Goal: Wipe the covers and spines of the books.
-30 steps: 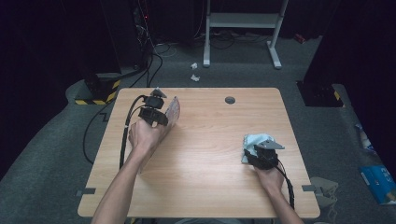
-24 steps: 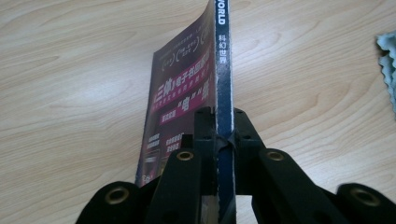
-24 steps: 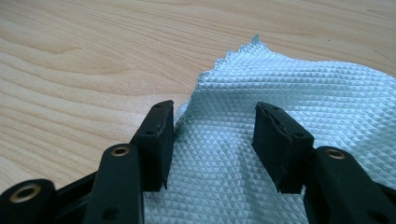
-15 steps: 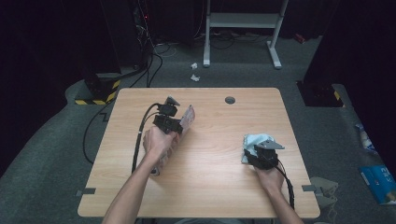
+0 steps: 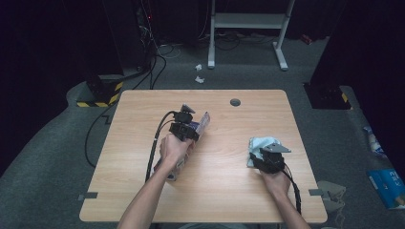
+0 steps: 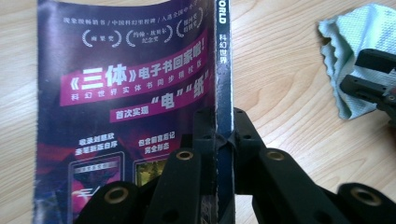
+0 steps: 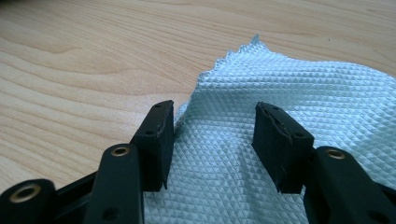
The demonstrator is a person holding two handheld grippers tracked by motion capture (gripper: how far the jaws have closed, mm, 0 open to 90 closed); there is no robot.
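Two tools: left tool (image 6: 224, 135) clamps magazine (image 6: 126, 93), bottom cropped; right tool (image 7: 210, 140) open over cloth (image 7: 289, 88).

A glossy paper magazine (image 6: 126, 88), its purple cover catching a faint sheen and its spine edge scuffed white, sits between the matt black plastic jaws of the left gripper (image 6: 224, 135), which carry brass-coloured rivets. Beside it lies a pale blue-green cloth (image 7: 289, 93) with a waffle-textured, embossed weave and a pinked, zigzag edge, under the equally matt black plastic of the right gripper (image 7: 210, 135). Both rest on a table (image 5: 143, 200) of light wood-grain laminate, smooth and softly satin. Around the table, the floor (image 5: 57, 157) is rough grey carpet.
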